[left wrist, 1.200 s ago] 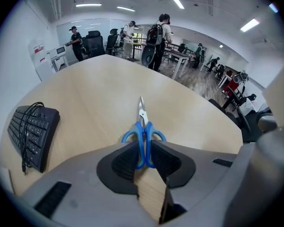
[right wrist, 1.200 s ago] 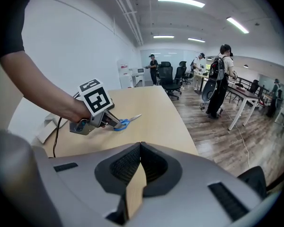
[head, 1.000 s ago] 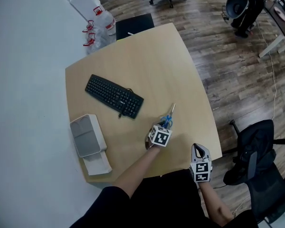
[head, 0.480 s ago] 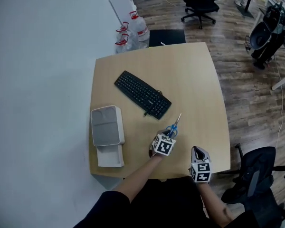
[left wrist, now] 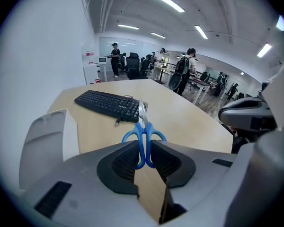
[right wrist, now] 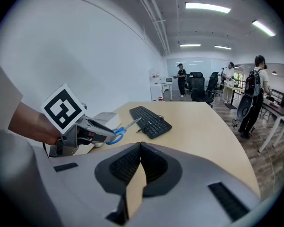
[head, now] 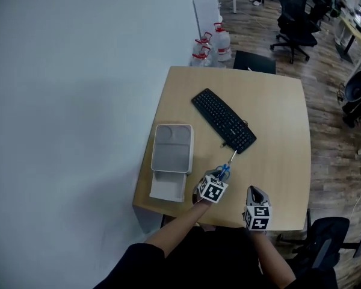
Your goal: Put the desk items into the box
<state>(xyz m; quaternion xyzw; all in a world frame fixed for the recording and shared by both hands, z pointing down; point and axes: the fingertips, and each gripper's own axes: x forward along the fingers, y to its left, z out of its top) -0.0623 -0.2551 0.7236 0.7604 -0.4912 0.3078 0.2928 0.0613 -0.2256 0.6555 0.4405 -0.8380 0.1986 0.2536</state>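
**Scissors up and riding in the left tongs, box waiting off to the side**

The left tongs (left wrist: 143,157) are clamped on the blue handle loops of the scissors (left wrist: 143,136), pads pressing both loops together so the blades stay closed. The tips point out to about one o'clock in the head view, away from the person, which looks like a safe way to carry them. They hang above the worktop (head: 277,149), just short of the keyboard (head: 224,120) at twelve o'clock. The white box (head: 157,161) sits at ten o'clock from the scissors, by the worktop's left edge, near but not yet under them. The right tongs (right wrist: 139,148) ride at four o'clock of the left, pads together on nothing. My guess is they hang back to leave the carry lane free.
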